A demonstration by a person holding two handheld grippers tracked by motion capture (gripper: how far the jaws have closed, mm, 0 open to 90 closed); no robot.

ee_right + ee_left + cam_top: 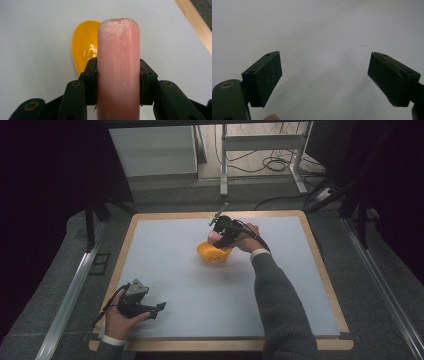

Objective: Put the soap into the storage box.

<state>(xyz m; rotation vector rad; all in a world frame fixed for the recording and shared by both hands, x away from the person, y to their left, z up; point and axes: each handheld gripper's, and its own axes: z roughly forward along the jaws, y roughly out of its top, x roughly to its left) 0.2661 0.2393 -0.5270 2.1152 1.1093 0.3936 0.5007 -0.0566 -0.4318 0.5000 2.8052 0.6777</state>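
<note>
Two claws on the grey worktop (165, 270): nearest, well short of the yellow bowl (214, 253), the left claw (159, 308) sits spread wide, holding nothing. Farther out, right claw (118, 82) clamps a pink sausage-shaped cylinder (118, 67) directly over that bowl.

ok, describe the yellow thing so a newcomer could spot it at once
Start from the grey mat on the wood-edged table. Above its centre the right gripper holds a pink cylinder between shut jaws. The yellow bowl sits on the mat right under it: the one bright, glossy, rounded thing there.
</note>
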